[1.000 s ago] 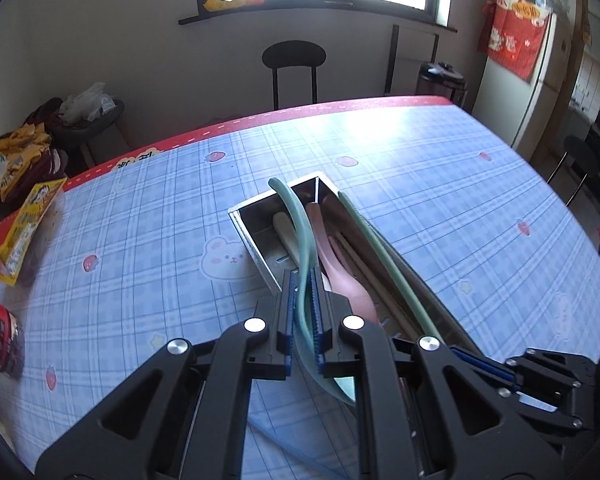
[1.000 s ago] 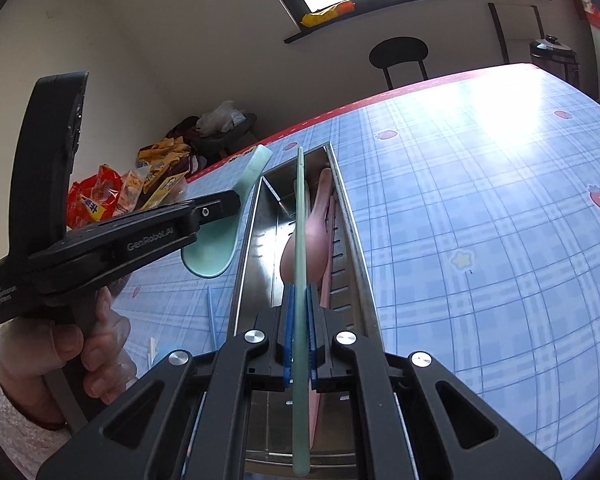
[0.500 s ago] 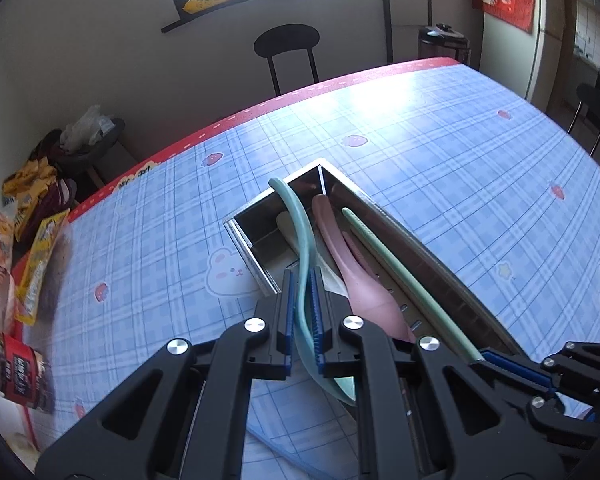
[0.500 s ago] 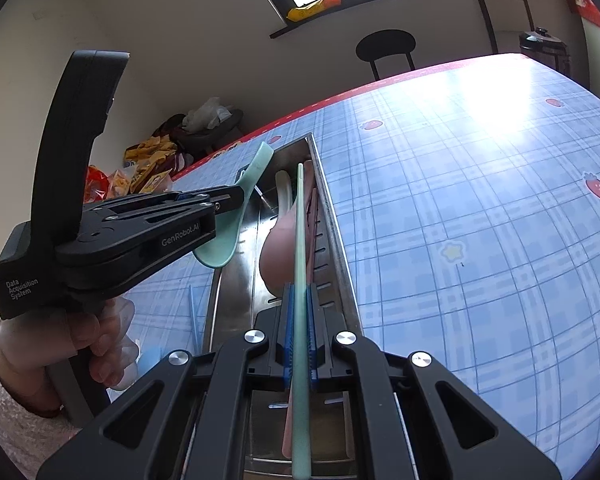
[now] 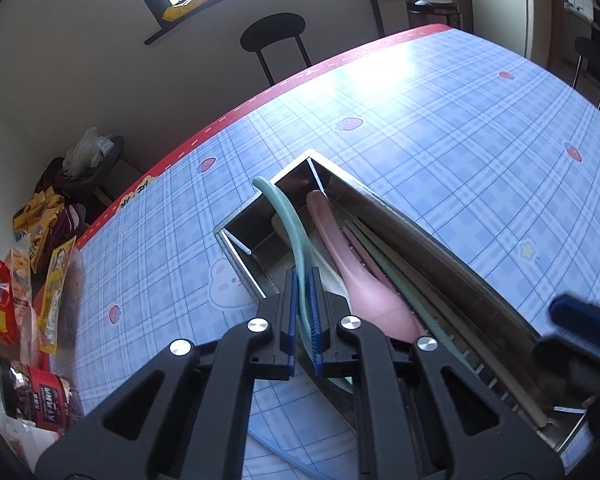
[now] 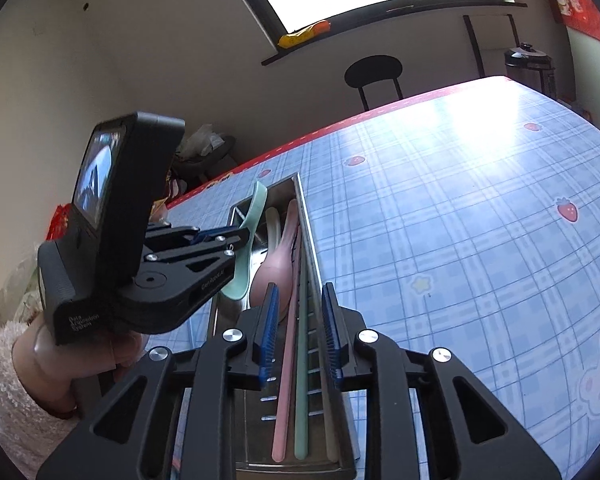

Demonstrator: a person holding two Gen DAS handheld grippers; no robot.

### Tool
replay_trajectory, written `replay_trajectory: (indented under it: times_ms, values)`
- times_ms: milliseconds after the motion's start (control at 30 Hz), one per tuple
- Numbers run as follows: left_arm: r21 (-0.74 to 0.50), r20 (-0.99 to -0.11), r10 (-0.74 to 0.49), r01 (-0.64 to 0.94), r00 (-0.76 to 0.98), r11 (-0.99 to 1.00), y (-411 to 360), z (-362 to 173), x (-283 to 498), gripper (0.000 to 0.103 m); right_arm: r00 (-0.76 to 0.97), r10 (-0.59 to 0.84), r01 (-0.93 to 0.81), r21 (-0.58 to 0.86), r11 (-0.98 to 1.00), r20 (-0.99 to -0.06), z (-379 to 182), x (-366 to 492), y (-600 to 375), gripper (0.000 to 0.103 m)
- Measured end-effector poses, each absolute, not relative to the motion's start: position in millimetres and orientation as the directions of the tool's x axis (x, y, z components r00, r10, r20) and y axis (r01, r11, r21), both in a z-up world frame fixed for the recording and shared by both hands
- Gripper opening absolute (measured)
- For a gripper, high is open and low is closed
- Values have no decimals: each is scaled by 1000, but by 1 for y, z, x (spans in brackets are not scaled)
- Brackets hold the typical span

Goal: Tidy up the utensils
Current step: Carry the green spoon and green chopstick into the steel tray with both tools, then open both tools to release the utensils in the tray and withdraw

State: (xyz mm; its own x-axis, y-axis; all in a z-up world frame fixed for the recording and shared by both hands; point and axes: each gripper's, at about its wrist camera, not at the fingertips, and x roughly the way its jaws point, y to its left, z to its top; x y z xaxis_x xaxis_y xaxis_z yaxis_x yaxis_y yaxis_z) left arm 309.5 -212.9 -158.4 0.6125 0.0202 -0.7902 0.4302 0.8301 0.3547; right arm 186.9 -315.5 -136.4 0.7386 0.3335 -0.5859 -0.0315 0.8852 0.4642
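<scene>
Table (image 5: 440,128): blue plaid cloth, red border. On it a long stainless utensil tray (image 5: 384,208), thin-walled and rigid; it probably slides easily on the cloth.

Tray contents: pink spoon (image 5: 340,248), bowl toward the near end, with slim green and pale handles beside it.

Left gripper (image 5: 301,312): pads clenched on a mint-green spoon (image 5: 288,220), held edge-on over the tray's left wall. It looks like light, stiff, smooth plastic. A mid-handle hold suits it, since the bowl end would likely pivot.

Right gripper (image 6: 299,336): jaws released, spread wide over the tray with nothing between the pads; a green handle (image 6: 301,380) lies below.

View differences: the right wrist view shows the mint spoon's bowl (image 6: 238,276) hanging outside the tray's left wall, the person's hand and the tray's slotted floor. The left wrist view shows snack packets (image 5: 28,264) at the table's left edge.
</scene>
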Motion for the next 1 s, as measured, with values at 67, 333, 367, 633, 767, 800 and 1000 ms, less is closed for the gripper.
replay_trajectory:
  times_ms: [67, 333, 367, 633, 767, 800, 1000]
  values:
    - [396, -785, 48, 441, 618, 806, -219, -163, 310, 10, 751, 320, -1, 484, 875, -577, -135, 187, -328, 22]
    - [347, -818, 10, 480, 575, 806, -225, -168, 314, 14, 768, 303, 58, 533, 844, -564, -136, 186, -352, 22]
    - [313, -827, -17, 486, 562, 816, -224, -166, 314, 14, 769, 304, 57, 535, 843, -562, -136, 186, -353, 22]
    - [75, -836, -186, 443, 516, 893, -198, -140, 325, 37, 763, 313, 49, 534, 844, -565, -135, 182, -354, 22]
    - [35, -793, -234, 424, 563, 905, -176, -114, 314, 52, 759, 328, 27, 530, 848, -562, -135, 183, -347, 27]
    - [22, -778, -248, 420, 577, 907, -167, -107, 307, 57, 760, 330, 16, 524, 851, -559, -134, 183, -345, 31]
    - [-13, -695, -265, 357, 669, 934, -105, -71, 256, 74, 761, 365, -71, 491, 868, -536, -129, 179, -325, 47]
